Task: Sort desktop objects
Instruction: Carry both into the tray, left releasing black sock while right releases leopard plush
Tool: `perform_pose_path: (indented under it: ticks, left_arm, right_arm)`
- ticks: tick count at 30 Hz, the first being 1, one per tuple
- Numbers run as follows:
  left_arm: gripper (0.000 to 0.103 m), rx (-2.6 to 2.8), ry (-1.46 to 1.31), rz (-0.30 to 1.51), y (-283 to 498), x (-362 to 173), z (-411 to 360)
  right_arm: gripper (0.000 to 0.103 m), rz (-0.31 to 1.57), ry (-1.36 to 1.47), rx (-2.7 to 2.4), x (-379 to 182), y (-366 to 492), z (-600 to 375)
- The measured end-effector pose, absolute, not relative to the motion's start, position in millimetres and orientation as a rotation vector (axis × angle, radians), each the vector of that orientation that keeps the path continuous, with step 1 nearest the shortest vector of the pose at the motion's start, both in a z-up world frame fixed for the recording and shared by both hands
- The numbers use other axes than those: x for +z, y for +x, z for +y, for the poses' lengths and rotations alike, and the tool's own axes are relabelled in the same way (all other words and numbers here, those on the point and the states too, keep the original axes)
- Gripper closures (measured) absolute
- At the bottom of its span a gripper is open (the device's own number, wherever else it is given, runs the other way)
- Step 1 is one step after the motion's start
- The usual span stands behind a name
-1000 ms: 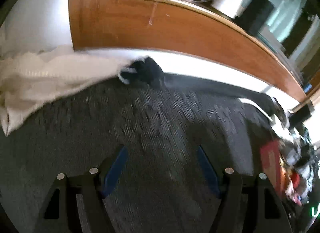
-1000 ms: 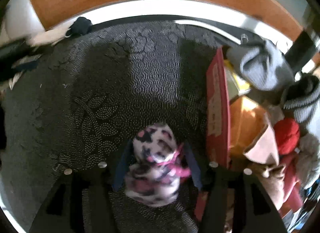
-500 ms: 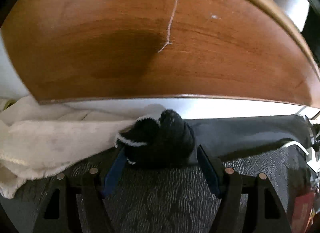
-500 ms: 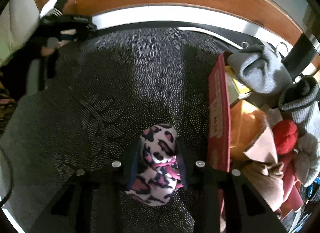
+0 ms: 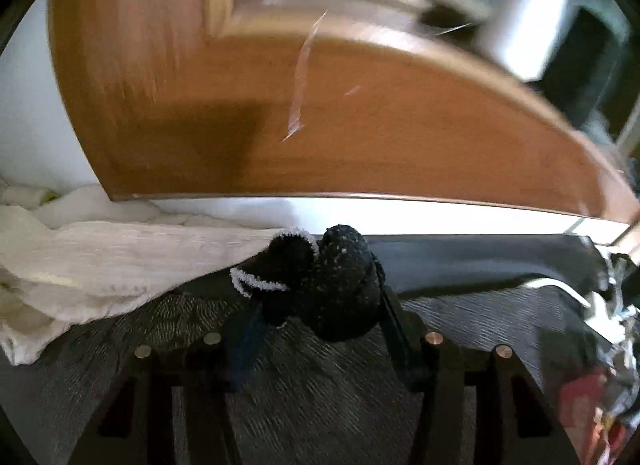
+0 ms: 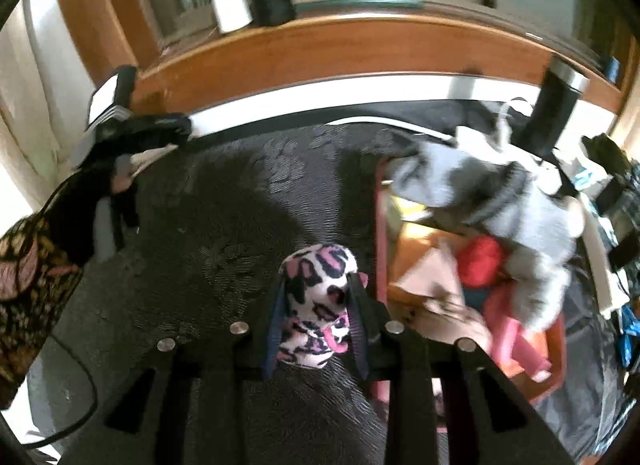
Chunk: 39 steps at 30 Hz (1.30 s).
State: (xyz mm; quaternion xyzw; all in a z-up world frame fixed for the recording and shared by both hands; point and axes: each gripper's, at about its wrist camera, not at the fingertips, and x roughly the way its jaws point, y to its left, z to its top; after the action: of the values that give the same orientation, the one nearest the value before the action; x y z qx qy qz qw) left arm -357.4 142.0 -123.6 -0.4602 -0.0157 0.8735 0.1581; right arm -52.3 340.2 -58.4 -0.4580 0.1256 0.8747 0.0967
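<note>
My left jaws (image 5: 320, 297) pinch a black sock (image 5: 320, 285) at the counter's (image 5: 480, 313) far edge, beside a white cloth (image 5: 100, 265). My right jaws (image 6: 318, 305) clamp a pink leopard sock (image 6: 318, 297) beside the red box (image 6: 380, 225). No writing is legible.

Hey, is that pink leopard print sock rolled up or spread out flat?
Rolled up. The pink leopard sock sits as a compact bundle pinched between the right tongs, above the dark patterned cloth.
</note>
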Motion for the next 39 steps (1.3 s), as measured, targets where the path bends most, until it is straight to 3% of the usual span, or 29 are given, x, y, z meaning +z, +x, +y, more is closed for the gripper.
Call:
perform_pose_path:
  ticks: [8, 14, 16, 29, 33, 35, 36, 37, 39]
  left_arm:
    - [0.048, 2.322, -1.179, -0.019, -258, -69, 195]
    - [0.048, 2.097, -1.187, -0.011, -182, -53, 268]
    - [0.048, 2.036, -1.194, -0.004, -163, -56, 297]
    - [0.047, 1.990, -1.326, 0.127, -133, -108, 386]
    - [0.046, 2.004, -1.330, 0.136, -130, -102, 389]
    - [0.041, 1.990, -1.347, 0.135, -127, -98, 385]
    - [0.033, 1.984, -1.355, 0.139, -124, -95, 383]
    - [0.028, 1.986, -1.347, 0.144, -121, -91, 380]
    - [0.028, 1.989, -1.331, 0.154, -115, -83, 373]
  right_arm:
    - [0.073, 0.592, -1.287, 2.491, -44, 7, 404]
    - [0.075, 0.600, -1.260, 2.491, -47, 34, 426]
    - [0.082, 0.589, -1.259, 2.501, -51, 37, 431]
    - [0.083, 0.498, -1.266, 2.580, -78, 43, 455]
    - [0.083, 0.457, -1.255, 2.625, -77, 37, 456]
    - [0.081, 0.473, -1.258, 2.651, -74, 36, 457]
    - [0.076, 0.489, -1.258, 2.662, -71, 37, 459]
    - [0.063, 0.506, -1.258, 2.674, -68, 38, 460]
    - [0.042, 0.564, -1.229, 2.702, -59, 45, 467]
